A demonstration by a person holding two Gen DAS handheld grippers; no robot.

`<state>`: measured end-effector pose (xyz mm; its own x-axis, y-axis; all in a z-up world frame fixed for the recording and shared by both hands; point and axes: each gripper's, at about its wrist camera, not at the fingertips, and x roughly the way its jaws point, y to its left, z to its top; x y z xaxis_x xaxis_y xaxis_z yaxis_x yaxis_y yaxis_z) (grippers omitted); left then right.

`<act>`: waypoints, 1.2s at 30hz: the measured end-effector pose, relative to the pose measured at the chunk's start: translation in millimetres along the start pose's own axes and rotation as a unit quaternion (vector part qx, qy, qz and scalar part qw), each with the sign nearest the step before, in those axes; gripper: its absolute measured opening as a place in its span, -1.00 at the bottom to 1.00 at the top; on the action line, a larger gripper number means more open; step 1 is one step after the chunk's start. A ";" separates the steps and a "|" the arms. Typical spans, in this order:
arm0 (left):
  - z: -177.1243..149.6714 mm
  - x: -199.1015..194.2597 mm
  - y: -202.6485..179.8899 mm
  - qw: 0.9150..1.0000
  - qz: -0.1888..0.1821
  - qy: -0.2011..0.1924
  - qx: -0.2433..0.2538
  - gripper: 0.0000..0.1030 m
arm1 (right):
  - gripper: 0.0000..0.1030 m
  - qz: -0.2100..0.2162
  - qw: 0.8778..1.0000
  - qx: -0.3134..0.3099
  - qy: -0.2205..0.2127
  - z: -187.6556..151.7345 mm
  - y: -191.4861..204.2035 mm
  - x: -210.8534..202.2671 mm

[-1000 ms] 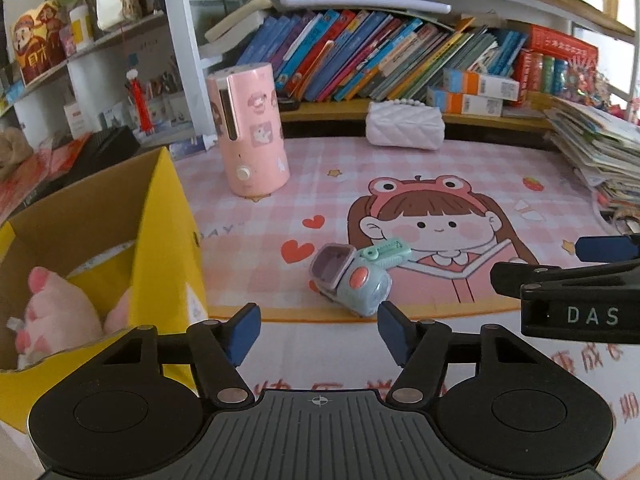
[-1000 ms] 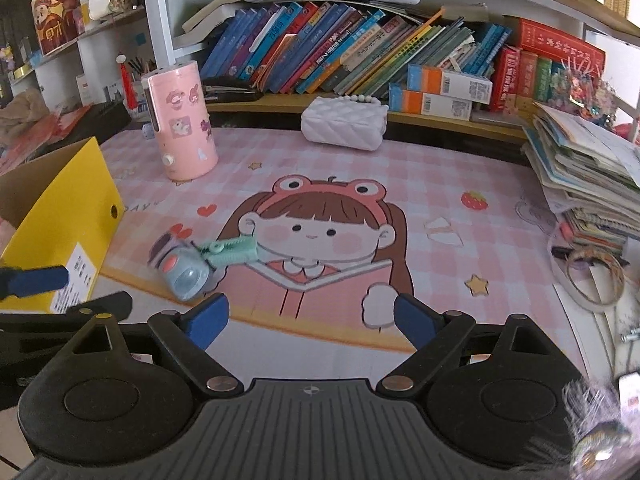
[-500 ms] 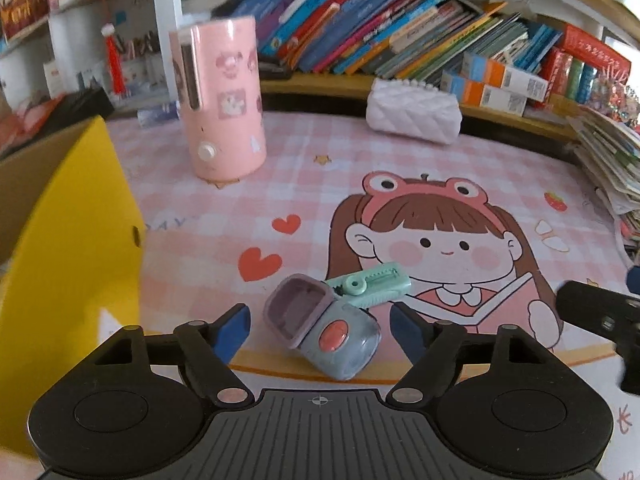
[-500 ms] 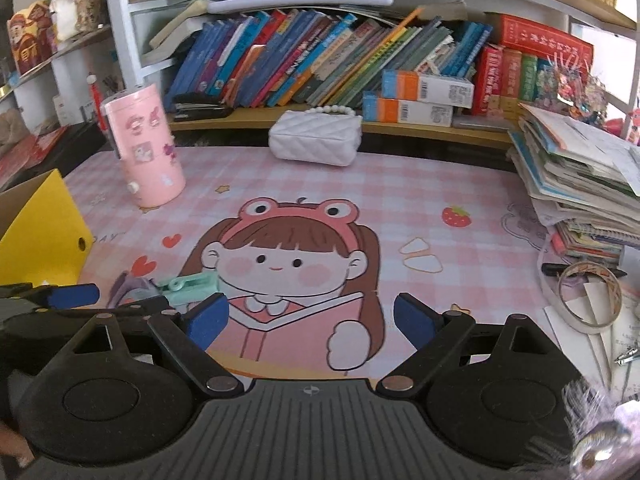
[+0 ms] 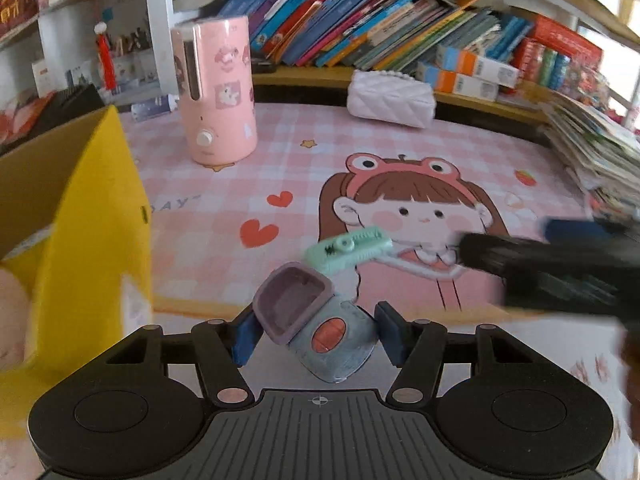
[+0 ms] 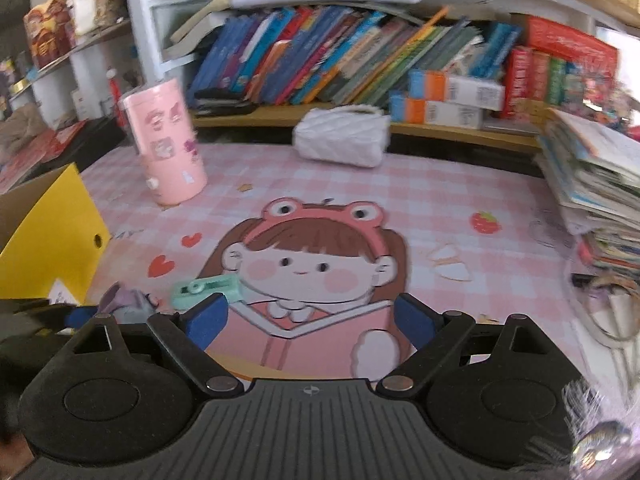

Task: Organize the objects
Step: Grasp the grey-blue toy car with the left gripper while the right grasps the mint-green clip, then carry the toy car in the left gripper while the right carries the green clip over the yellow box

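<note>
Grey-blue plastic with a mauve flip lid and an orange button, the small toy case (image 5: 320, 332) lies on its side on the pink desk mat (image 5: 400, 148), and everything else is best placed from it. The left gripper (image 5: 316, 334) straddles it, blue pads well apart with one either side of the body; whether they touch it I cannot tell, but nothing is clamped yet. That wide stance suits the case's rounded bulk, and squeezing across the body rather than the open lid looks the safer hold. Just beyond the case lies a mint-green clip (image 5: 348, 250), near enough that it may get nudged. Left of the case stands the yellow cardboard box (image 5: 100, 216), open-topped and close by, likely where the case belongs. The right gripper (image 6: 310, 322) hovers right of the case above the mat's cartoon girl, fingers spread wide and holding nothing, seemingly kept clear of the left one's work. Farther back from the case stand a pink humidifier (image 5: 214, 88) and a white quilted purse (image 5: 390, 98), before the bookshelf (image 5: 380, 28).
</note>
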<state>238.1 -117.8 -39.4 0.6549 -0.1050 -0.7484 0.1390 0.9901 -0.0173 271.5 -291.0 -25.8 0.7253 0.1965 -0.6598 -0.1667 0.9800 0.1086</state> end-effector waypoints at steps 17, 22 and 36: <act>-34.8 -47.0 23.6 0.999 0.042 0.017 -0.012 0.17 | 0.35 0.072 0.991 -0.104 0.045 2.0 69.1 89.0; -37.6 -50.9 24.9 0.999 0.038 0.016 -0.011 0.17 | 0.28 0.068 0.991 -0.107 0.036 0.9 69.1 91.6; -44.6 -78.7 31.1 1.000 0.006 -0.027 -0.008 0.17 | 0.28 0.040 0.998 -0.051 0.005 -11.4 53.8 -1.0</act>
<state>157.7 -74.6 -10.6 0.6957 -0.0967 -0.7118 0.1183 0.9928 -0.0192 254.1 -238.8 -27.7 0.7006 0.2734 -0.6591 -0.2917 0.9527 0.0853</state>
